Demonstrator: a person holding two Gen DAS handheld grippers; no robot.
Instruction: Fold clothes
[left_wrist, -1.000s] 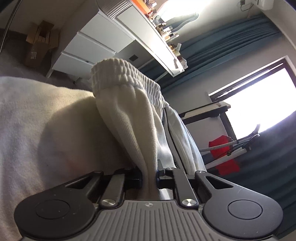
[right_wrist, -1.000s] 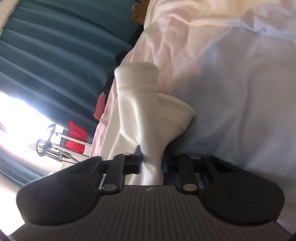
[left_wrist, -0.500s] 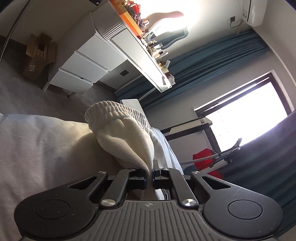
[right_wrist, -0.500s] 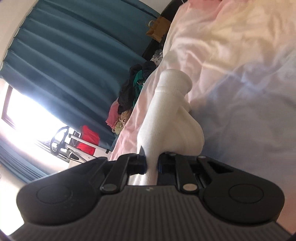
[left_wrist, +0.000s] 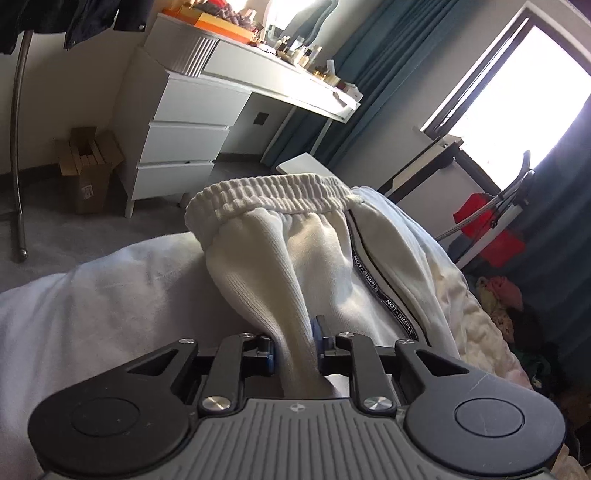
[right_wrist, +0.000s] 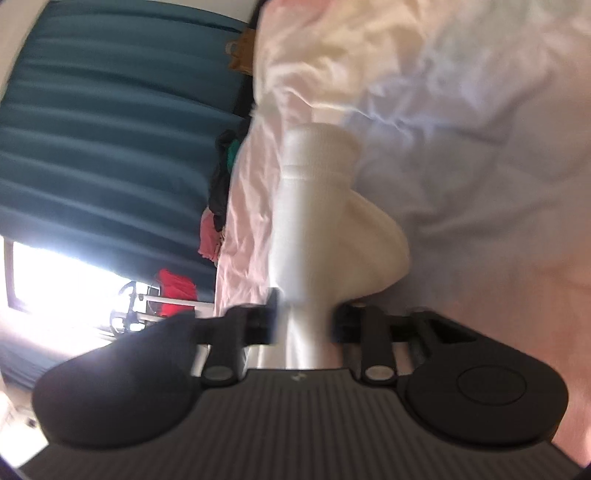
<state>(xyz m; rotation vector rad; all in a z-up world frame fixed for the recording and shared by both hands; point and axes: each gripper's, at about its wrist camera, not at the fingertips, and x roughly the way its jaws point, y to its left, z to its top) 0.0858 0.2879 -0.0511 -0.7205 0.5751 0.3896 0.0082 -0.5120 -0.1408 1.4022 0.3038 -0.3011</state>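
Two releases under way. On the left hand-held gripper (left_wrist: 295, 343), jaws just opening, with a bunched fold of the white sweatpants (left_wrist: 295, 258) lying slack between them, below the ribbed waistband (left_wrist: 269, 192). Same on the right hand-held gripper (right_wrist: 306, 317): jaws just opening around the leg near its cuff (right_wrist: 317, 147), view blurred. Sweatpants down on the white duvet (left_wrist: 110, 295) of the bed, close to its edge. Risk from here: drawing back with knit snagged on a pad and dragging the fold open; leaving the bulky cloth unpressed to spring apart; nudging the bundle off the edge toward the clothes heap (left_wrist: 498, 291) on the floor.
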